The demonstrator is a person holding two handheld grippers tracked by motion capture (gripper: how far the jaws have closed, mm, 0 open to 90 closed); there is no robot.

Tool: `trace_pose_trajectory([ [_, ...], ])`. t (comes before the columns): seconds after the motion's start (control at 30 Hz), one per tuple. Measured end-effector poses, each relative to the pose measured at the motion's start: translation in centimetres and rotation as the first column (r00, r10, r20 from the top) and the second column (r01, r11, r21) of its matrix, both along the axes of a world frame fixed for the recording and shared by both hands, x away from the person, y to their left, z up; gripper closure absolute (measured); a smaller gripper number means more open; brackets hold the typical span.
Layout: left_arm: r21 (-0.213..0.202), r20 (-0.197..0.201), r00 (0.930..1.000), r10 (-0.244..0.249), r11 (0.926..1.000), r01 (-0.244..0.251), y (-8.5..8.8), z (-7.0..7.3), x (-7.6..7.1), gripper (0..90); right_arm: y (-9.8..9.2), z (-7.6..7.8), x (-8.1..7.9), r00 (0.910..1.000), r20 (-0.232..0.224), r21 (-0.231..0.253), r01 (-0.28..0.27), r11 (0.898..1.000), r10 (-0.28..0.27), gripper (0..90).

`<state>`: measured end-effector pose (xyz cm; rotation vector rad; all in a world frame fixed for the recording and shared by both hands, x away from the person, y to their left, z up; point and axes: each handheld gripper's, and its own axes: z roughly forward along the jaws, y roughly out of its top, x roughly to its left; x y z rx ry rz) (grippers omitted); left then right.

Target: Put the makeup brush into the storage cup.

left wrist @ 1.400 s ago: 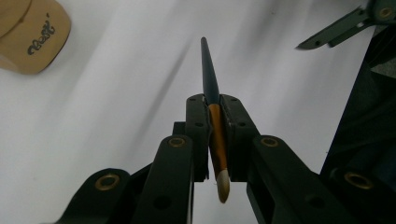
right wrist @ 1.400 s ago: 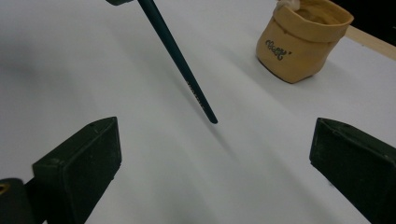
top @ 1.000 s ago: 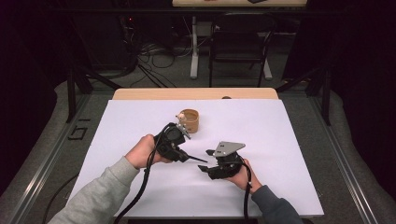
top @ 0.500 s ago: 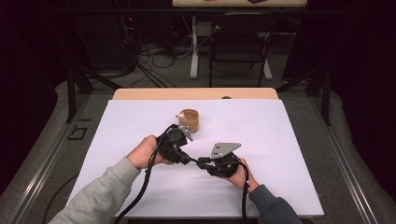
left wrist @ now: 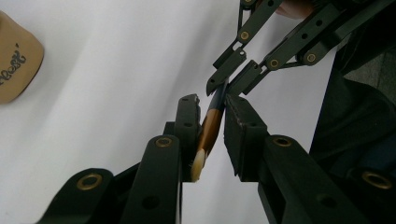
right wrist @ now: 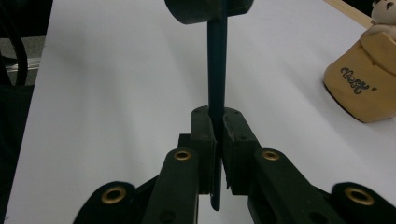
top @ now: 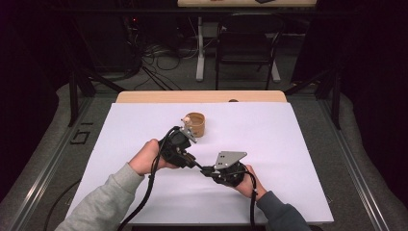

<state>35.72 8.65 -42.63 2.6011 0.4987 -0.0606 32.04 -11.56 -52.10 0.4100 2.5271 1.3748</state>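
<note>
A white-covered table [top: 288, 144] carries a tan, round wooden cup [top: 196, 124] with dark lettering near its far middle, and in front of that cup the person's two hands bring their black tools nose to nose. The left gripper [top: 192, 162] and the right gripper [top: 206, 170] meet just off the table's centre, and the thing between them is a slim paintbrush [left wrist: 210, 128] with a dark blue-black handle, a brown ferrule section and a pale bristle tip. Its long axis runs straight along the line from one tool to the other, so both are equally near it. In the right gripper view the jaws are clamped tight on the dark handle [right wrist: 217, 93], whose butt end pokes out behind them while the shaft runs forward into the other tool. In the left gripper view the jaws sit either side of the brown section; the left pad seems to touch it, a sliver of gap shows on the right, so I cannot tell whether that grip bears. This looks like a hand-over, and it turns on sliding the brush along its own length.
</note>
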Motion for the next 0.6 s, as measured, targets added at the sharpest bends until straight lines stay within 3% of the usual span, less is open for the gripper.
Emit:
trace_pose_trajectory([
  [0.17,-0.022,0.022,0.9995,0.024,0.9995,-0.024,0.6,-0.1,0.0,68.8,-0.1,-0.1,0.0,0.9999,-0.011,0.0,0.006,1.0,-0.006,84.7],
  [0.3,-0.063,0.044,0.9958,0.08,0.995,-0.077,1.4,-0.1,0.3,50.5,-0.1,-0.1,0.1,0.9997,-0.016,0.011,0.016,1.0,-0.016,84.8],
  [0.53,-0.118,0.059,0.9915,0.116,0.9871,-0.108,2.1,-0.7,0.0,23.9,-0.1,0.0,0.0,0.9992,-0.026,0.023,0.03,0.999,-0.03,84.8],
  [0.57,-0.126,0.07,0.9902,0.121,0.9857,-0.112,2.2,-0.7,0.0,23.9,-0.1,0.1,0.0,0.9991,-0.028,0.027,0.033,0.999,-0.032,84.8],
  [0.6,-0.152,0.08,0.9872,0.138,0.9805,-0.124,2.4,-0.9,-0.2,20.2,-0.1,0.2,0.0,0.9987,-0.034,0.039,0.039,0.998,-0.038,84.7],
])
